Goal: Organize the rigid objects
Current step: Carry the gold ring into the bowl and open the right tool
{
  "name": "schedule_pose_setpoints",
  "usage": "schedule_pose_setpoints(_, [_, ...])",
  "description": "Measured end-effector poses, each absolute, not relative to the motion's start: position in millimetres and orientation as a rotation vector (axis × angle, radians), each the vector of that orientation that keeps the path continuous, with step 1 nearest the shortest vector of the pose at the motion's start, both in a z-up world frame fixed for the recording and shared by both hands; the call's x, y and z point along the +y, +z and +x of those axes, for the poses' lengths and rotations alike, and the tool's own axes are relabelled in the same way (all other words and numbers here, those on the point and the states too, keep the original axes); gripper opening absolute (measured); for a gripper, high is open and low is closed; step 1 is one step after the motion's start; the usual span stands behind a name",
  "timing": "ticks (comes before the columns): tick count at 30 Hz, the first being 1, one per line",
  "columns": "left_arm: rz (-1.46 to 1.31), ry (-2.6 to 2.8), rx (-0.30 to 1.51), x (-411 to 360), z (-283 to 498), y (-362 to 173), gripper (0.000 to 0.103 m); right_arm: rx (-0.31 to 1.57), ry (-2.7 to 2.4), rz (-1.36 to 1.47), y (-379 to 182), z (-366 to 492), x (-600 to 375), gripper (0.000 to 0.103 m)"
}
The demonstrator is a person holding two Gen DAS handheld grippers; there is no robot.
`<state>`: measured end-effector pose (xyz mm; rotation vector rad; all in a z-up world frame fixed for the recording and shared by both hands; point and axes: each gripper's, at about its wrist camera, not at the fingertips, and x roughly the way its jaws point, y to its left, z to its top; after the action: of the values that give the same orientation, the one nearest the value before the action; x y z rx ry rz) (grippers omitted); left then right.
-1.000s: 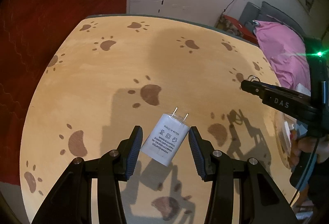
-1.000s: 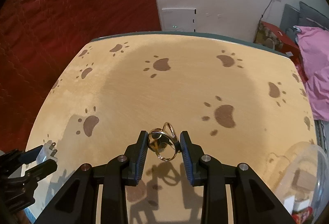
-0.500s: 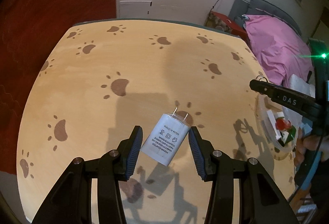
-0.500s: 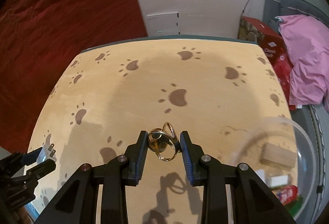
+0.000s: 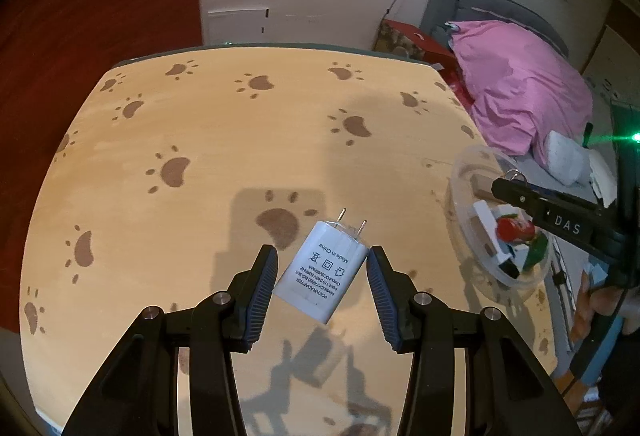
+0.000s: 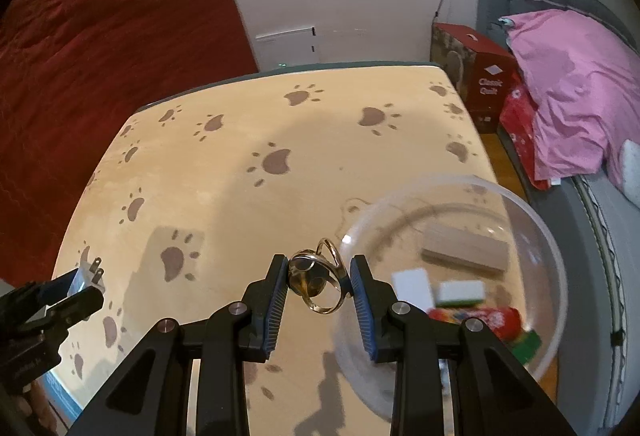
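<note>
our left gripper (image 5: 322,272) is closed on a white power adapter (image 5: 320,272), held tilted at lower centre of its view, prongs pointing up the frame, above the paw-print table (image 5: 224,140). we judge it light, stiff and smooth-sided, so a grip across its flat faces seems safest.

our right gripper (image 6: 319,286) clamps a cluster of metal rings (image 6: 318,282) at lower centre, just beside the rim of the clear bowl (image 6: 554,256) at lower right, which already holds a wooden block (image 6: 464,248) and small packets. the rings look hard, light and slippery; we'd keep pinching across the widest loop.
</note>
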<state>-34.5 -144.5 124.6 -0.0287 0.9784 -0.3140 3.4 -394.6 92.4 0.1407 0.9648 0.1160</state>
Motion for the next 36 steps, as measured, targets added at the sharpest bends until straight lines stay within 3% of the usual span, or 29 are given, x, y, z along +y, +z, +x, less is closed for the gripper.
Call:
schedule_pose_setpoints(24, [0.040,-0.400,0.982,-216,-47,132,0.047,0.970,-0.022,0.261,75,-30,-492,0.034])
schedule_pose_setpoints(27, [0.049,-0.416,0.981,-224,-47,133,0.047,0.958,-0.002,0.284,76,-31,-494,0.046])
schedule_pose_setpoints(29, [0.058,-0.429,0.980,-230,-47,134,0.047,0.948,-0.002,0.289,78,-33,-496,0.060])
schedule_pose_setpoints(36, [0.085,-0.478,0.977,-254,-42,137,0.047,0.950,-0.033,0.325,76,-49,-507,0.067])
